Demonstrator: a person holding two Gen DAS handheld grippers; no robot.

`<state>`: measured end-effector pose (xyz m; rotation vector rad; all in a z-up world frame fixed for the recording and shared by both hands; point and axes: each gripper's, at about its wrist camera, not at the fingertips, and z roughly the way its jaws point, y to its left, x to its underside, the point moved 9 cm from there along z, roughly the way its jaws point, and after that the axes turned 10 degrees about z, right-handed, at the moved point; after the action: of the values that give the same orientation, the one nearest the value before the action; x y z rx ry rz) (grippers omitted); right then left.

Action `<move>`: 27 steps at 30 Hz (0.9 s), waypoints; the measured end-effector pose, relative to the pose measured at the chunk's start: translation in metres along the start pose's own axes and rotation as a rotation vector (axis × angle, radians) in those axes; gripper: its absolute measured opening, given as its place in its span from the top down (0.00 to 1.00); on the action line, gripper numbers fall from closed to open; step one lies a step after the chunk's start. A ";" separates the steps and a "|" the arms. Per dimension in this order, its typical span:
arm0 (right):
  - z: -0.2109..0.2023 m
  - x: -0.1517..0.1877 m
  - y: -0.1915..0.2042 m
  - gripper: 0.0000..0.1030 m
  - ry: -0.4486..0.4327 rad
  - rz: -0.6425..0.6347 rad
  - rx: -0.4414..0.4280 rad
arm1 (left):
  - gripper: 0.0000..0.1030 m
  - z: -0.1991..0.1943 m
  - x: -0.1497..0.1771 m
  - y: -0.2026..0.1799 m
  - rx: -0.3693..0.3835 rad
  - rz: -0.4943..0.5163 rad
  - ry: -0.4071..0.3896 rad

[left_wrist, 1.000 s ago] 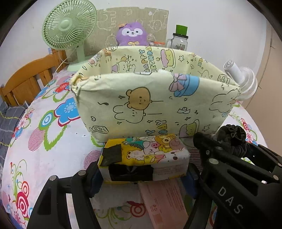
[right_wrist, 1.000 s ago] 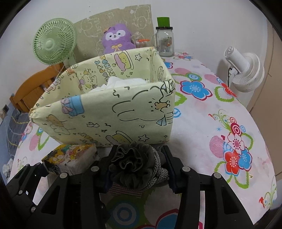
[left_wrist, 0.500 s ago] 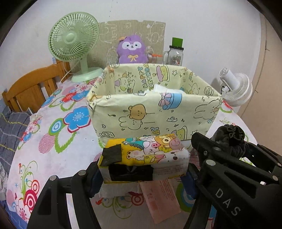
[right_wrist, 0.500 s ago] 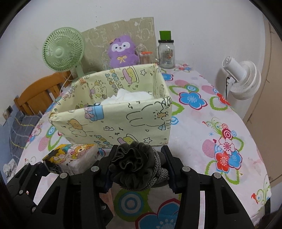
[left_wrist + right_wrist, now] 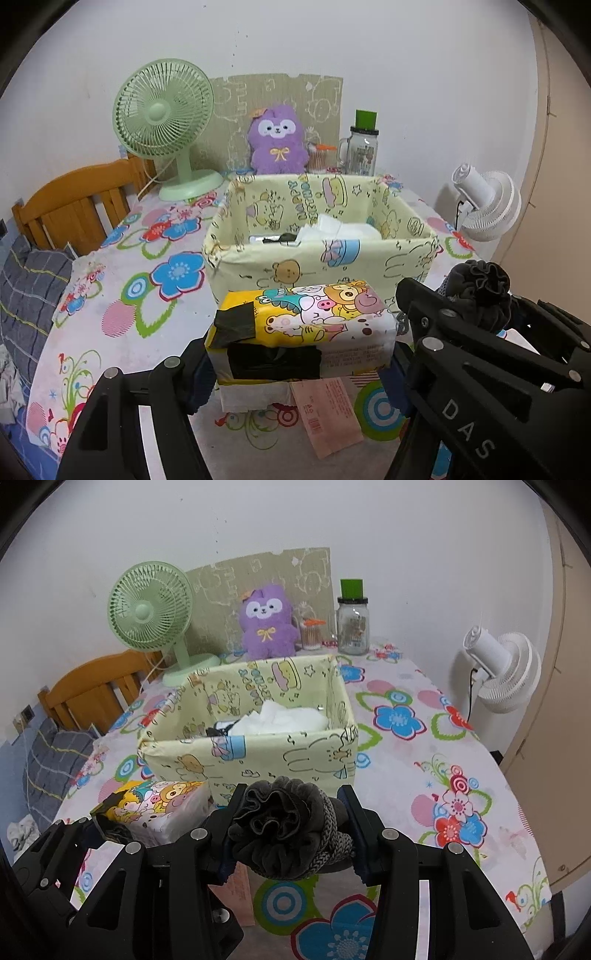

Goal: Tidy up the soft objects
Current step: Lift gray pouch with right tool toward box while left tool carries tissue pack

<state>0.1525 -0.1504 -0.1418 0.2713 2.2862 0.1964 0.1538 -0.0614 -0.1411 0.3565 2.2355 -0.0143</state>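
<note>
Left wrist view. The left gripper (image 5: 301,354) is clamped on a tissue pack (image 5: 303,325) printed with cartoon animals, one finger at each short end, the pack clear of the table. The fabric storage box (image 5: 321,254) stands just beyond the pack, open-topped, with white soft material and a dark item already inside. The right gripper (image 5: 476,295) shows at the right edge, carrying a dark ruffled scrunchie (image 5: 480,288). A pink paper slip (image 5: 328,413) lies on the table below the pack.

Right wrist view. The right gripper (image 5: 288,834) is closed on the dark ruffled scrunchie (image 5: 284,827), both pads pressing its sides. The fabric storage box (image 5: 251,753) sits directly ahead and the tissue pack (image 5: 155,805) appears at lower left, near the box's front wall.

Assessment of the step in hand: both items appear lifted for delivery into the box. To do it well, each should clear the near rim before going forward, since the fabric wall looks soft and would likely fold if bumped. The pack, being wide, is best kept level and lowered into the freer left part. Release should come only once each item is inside the walls.

Surface and room. The table (image 5: 424,746) carries a floral cloth. At the far end stand a green fan (image 5: 151,613), a purple plush toy (image 5: 266,624) and a glass jar (image 5: 352,624) before a cardboard sheet against a white wall. A white fan (image 5: 506,672) sits at the right edge and a wooden chair (image 5: 92,698) at the left.
</note>
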 end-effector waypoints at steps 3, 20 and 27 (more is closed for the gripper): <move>-0.005 -0.004 0.002 0.50 -0.012 -0.004 -0.005 | 0.27 -0.004 -0.004 0.001 -0.006 0.000 -0.012; -0.017 -0.031 0.010 0.50 -0.068 -0.014 -0.025 | 0.27 -0.017 -0.030 0.008 -0.027 0.001 -0.066; -0.015 -0.040 0.014 0.50 -0.077 -0.019 -0.030 | 0.27 -0.015 -0.039 0.012 -0.034 0.001 -0.077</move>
<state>0.1693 -0.1483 -0.1003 0.2377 2.2070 0.2073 0.1690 -0.0575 -0.1007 0.3330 2.1571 0.0104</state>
